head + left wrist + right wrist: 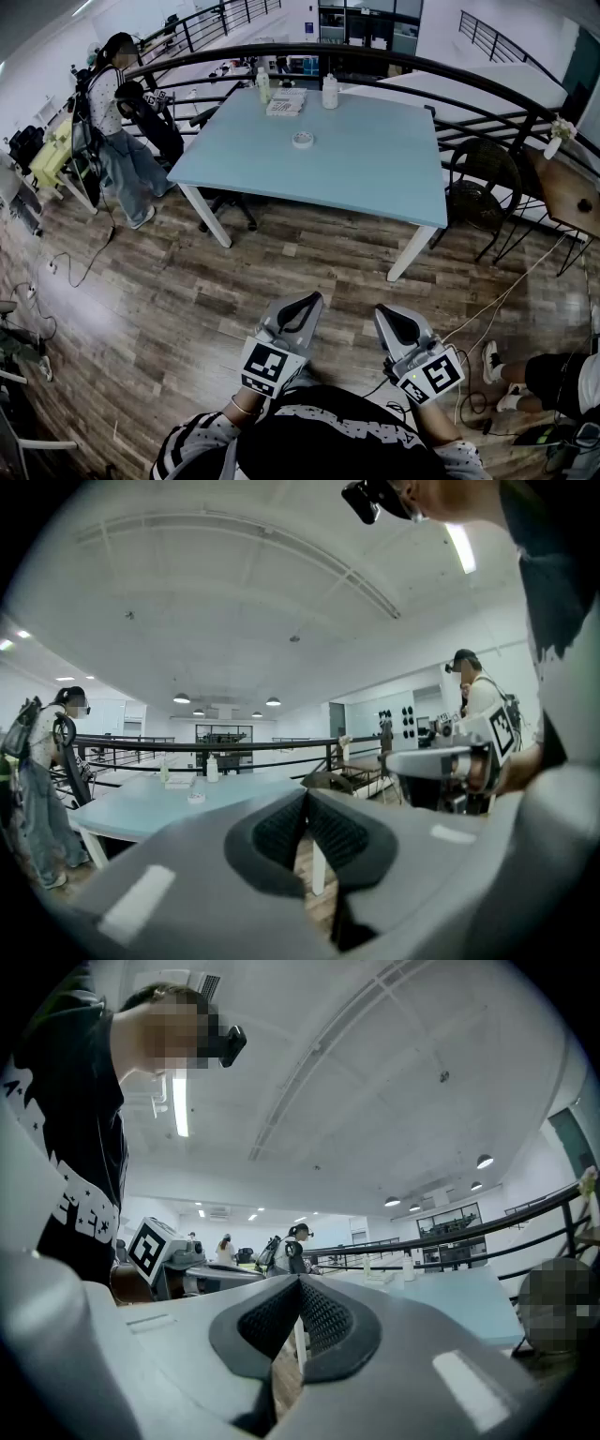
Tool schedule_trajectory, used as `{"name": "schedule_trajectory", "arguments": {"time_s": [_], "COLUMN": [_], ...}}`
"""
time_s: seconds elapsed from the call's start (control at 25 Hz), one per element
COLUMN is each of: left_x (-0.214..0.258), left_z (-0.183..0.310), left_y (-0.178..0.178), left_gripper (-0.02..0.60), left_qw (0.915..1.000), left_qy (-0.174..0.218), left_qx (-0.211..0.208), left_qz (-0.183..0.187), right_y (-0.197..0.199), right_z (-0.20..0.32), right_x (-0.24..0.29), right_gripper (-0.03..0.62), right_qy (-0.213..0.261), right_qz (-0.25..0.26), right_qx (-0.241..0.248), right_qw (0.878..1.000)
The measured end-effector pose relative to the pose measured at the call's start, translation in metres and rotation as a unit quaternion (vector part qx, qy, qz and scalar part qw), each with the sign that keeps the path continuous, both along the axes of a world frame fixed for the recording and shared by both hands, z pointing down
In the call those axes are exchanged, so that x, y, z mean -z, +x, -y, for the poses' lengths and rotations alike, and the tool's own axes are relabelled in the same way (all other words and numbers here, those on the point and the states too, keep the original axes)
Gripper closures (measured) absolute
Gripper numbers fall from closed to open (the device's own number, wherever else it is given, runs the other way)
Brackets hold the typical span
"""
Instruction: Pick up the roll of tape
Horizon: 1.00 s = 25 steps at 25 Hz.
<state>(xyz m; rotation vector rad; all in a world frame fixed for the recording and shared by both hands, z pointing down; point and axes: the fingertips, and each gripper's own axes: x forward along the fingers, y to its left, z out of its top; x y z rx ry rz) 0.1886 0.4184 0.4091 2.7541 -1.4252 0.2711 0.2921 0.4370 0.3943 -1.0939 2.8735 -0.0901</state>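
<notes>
The roll of tape [302, 140] is a small white ring lying flat on the light blue table [375, 178], toward its far side. The left gripper view shows the roll of tape [196, 798] as a small white disc on the table [131, 813]. Both grippers are held close to my body over the wooden floor, well short of the table. My left gripper [308, 299] is shut with nothing in it, jaws meeting in its own view [305, 799]. My right gripper [385, 312] is likewise shut and empty [300, 1283].
Two white bottles [330, 92] and a flat stack [285, 101] stand at the table's far edge. A person [117, 112] stands left of the table, and a black office chair [230, 202] sits under it. A wicker chair [483, 183], curved railing [394, 61] and floor cables [497, 300] lie right.
</notes>
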Motion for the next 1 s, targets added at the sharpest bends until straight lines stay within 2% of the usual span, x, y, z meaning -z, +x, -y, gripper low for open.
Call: {"name": "schedule_trajectory", "arguments": {"time_s": [0.44,0.8,1.0], "left_x": [0.002,-0.009,-0.014], "left_z": [0.032,0.062,0.081], "left_y": [-0.048,-0.069,-0.080], "left_gripper": [0.581,0.581,0.581], "left_qw": [0.9999,0.9997,0.9985], "left_qy": [0.001,-0.007,-0.006], "left_qx": [0.015,-0.017,-0.046], "left_qz": [-0.002,-0.014,-0.028], "right_y": [-0.041,-0.060,-0.078], "right_z": [0.030,0.052,0.060], "right_x": [0.002,0.000,-0.001], "right_gripper": [0.597,0.595,0.595], "right_qy": [-0.002,-0.016,-0.011], "right_qz": [-0.003,0.016,-0.005], "right_qx": [0.002,-0.030,-0.049], "right_qw": [1.000,0.999,0.999]}}
